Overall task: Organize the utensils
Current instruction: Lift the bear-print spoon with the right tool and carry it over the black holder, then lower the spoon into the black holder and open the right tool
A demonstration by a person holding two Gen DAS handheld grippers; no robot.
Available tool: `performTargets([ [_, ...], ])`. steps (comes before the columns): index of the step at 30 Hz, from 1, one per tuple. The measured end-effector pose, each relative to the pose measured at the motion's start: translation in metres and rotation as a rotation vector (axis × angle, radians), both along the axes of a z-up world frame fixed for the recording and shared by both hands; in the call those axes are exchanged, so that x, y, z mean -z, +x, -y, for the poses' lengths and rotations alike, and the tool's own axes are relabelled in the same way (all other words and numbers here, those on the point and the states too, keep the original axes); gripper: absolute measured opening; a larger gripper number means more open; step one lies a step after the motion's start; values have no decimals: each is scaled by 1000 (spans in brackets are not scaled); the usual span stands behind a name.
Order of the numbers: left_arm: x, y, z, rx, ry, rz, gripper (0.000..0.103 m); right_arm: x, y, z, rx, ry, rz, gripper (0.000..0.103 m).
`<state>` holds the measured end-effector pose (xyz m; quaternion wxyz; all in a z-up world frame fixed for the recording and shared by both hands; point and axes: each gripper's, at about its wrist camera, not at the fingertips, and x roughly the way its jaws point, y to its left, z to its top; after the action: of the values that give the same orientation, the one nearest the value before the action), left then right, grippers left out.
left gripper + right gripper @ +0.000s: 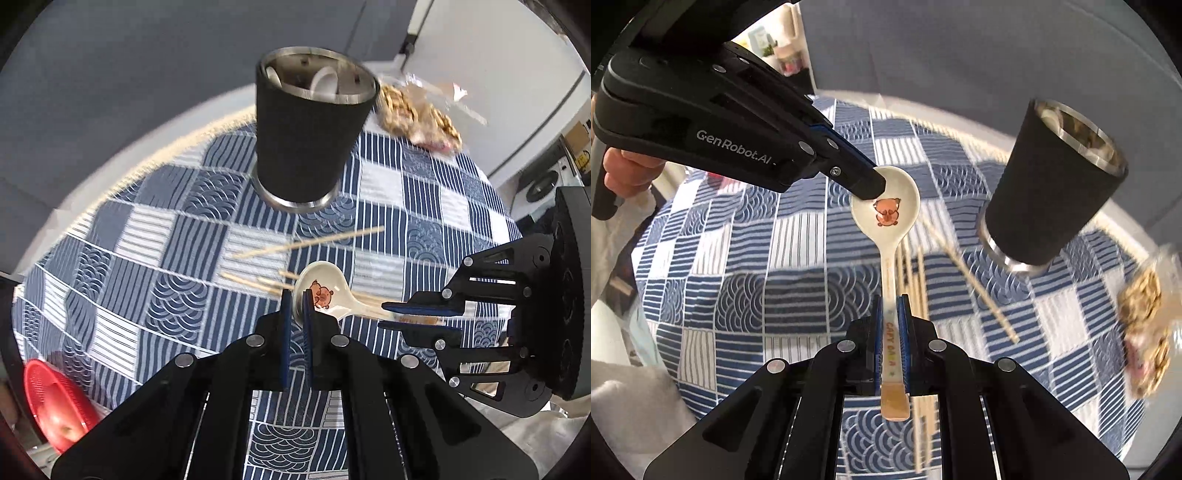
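Note:
A cream spoon (886, 210) with an orange animal print hangs above the checked cloth, held at both ends. My left gripper (295, 295) is shut on the rim of its bowl (321, 290). My right gripper (892, 306) is shut on its handle. In the right wrist view the left gripper (875, 182) comes in from the upper left. The right gripper (384, 315) enters from the right in the left wrist view. A black cup with a steel rim (310, 136) (1049, 192) stands beyond, with white spoons (325, 83) inside. Several wooden chopsticks (306, 242) (975, 284) lie loose under the spoon.
A blue and white checked cloth (166, 258) covers the round table. A clear bag of snacks (417, 114) (1145, 325) lies near the cup. A red basket (55, 398) sits at the table's near left edge. A person's hand (628, 170) grips the left tool.

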<state>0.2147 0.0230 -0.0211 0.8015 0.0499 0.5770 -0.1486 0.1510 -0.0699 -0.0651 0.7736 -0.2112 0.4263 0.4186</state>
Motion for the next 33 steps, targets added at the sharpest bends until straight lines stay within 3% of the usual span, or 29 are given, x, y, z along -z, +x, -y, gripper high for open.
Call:
performTargets([
  [14,-91,21,11,-140,96,134,5,-67,47,16,-194,108,96,8],
  [22,-126,43,32,-231,151,184,5,-95,83,29,-288,141,153,8],
  [33,-162,87,62,-263,248,250,5,-116,142,32,-336,247,189,8],
])
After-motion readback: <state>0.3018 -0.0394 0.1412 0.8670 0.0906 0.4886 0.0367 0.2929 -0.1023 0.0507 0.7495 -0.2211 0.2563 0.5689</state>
